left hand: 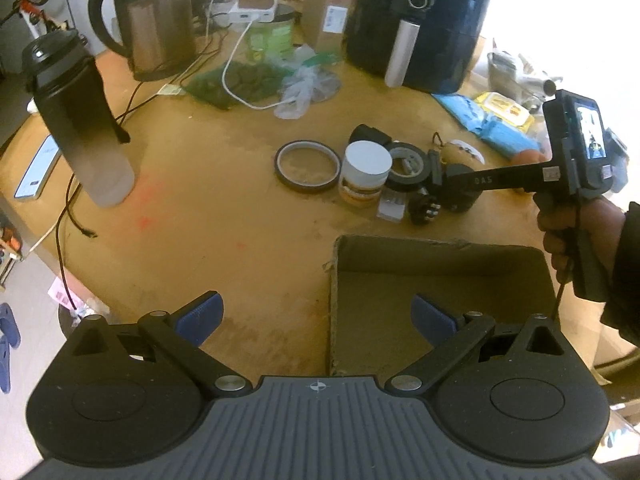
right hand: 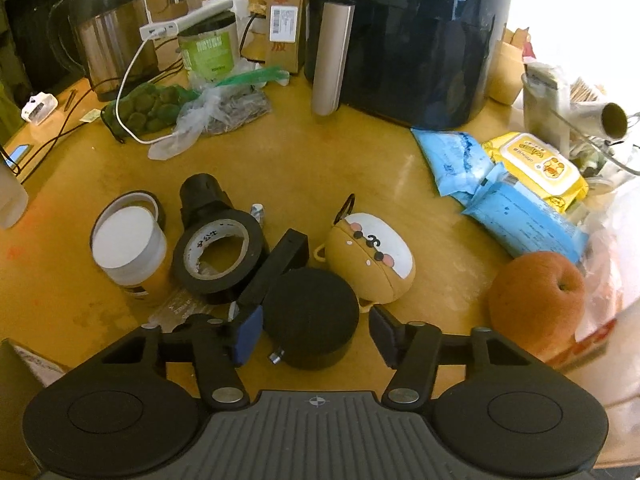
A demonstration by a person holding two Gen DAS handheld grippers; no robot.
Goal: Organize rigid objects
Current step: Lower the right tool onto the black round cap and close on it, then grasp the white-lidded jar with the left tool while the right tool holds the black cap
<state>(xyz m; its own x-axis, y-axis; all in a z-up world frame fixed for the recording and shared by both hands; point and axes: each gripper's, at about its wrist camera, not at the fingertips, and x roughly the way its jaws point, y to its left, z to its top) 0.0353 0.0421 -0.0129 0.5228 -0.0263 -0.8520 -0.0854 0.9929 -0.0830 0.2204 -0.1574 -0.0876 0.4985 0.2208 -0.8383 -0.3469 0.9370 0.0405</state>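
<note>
My right gripper (right hand: 315, 334) points down at a cluster of small items on the wooden table. A black squat cylinder (right hand: 310, 316) lies between its blue pads; the left pad is at the cylinder's side and a gap shows at the right pad. Around the cylinder are a black tape roll (right hand: 220, 256), a white-lidded jar (right hand: 128, 252), a black bar (right hand: 276, 268) and a brown cartoon case (right hand: 372, 252). An amber tape ring (left hand: 307, 164) lies left of the jar (left hand: 366, 172). My left gripper (left hand: 318, 316) hangs open and empty over the left wall of a cardboard box (left hand: 440, 256).
A black air fryer (left hand: 420, 20), a steel kettle (left hand: 156, 20) and a dark water bottle (left hand: 76, 108) stand around the table. Blue and yellow wipe packs (right hand: 520, 184) and a brown round fruit (right hand: 536, 300) lie to the right. Cables (left hand: 236, 64) and bags trail at the back.
</note>
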